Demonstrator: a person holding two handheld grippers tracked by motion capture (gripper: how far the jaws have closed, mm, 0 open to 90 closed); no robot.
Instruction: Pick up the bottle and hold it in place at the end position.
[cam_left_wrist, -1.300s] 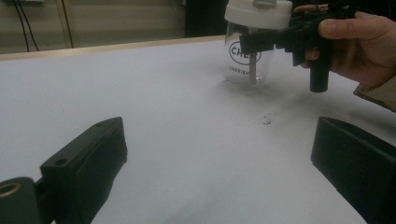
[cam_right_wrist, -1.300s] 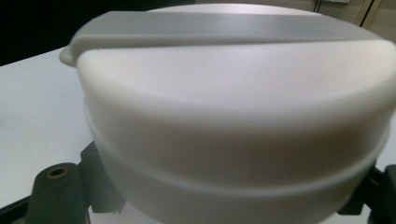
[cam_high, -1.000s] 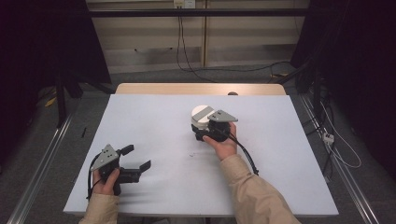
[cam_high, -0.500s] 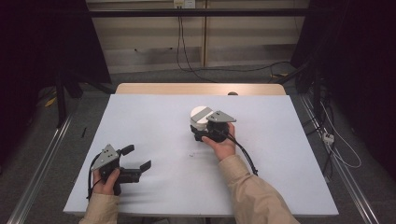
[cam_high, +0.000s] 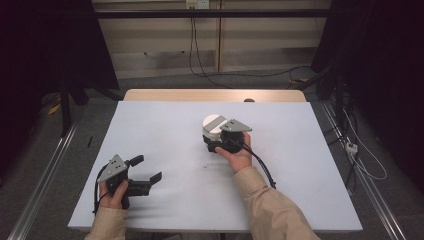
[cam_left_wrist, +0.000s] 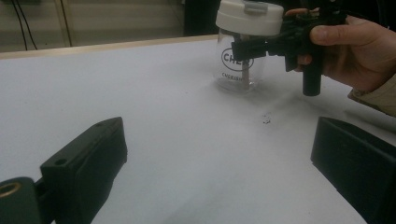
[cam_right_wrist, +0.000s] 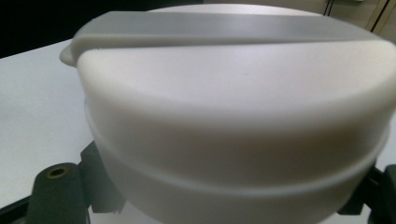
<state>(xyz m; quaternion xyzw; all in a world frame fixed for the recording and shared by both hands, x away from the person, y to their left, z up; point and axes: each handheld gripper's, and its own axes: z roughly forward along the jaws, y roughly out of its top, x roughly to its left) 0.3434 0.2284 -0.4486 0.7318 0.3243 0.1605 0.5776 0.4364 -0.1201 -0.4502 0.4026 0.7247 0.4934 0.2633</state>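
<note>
A clear jar (cam_left_wrist: 240, 65) with a white lid (cam_high: 212, 121) and dark lettering stands upright on the white table (cam_high: 165, 125), right of centre. My right gripper (cam_high: 214, 141) is shut on the jar just under the lid, one jaw on each side; from the left gripper view, the right gripper (cam_left_wrist: 252, 46) is seen crossing the glass. In the right gripper view the lid (cam_right_wrist: 233, 107) looms very close. My left gripper (cam_high: 146, 169) rests at the front left, open, its jaws wide apart with bare table between them (cam_left_wrist: 219, 158).
A small dark speck (cam_left_wrist: 266, 120) lies on the table in front of the jar. The tabletop's wooden far edge (cam_high: 200, 95) borders dark floor with trailing cables (cam_high: 350, 145). A cable runs from the right gripper along the sleeve.
</note>
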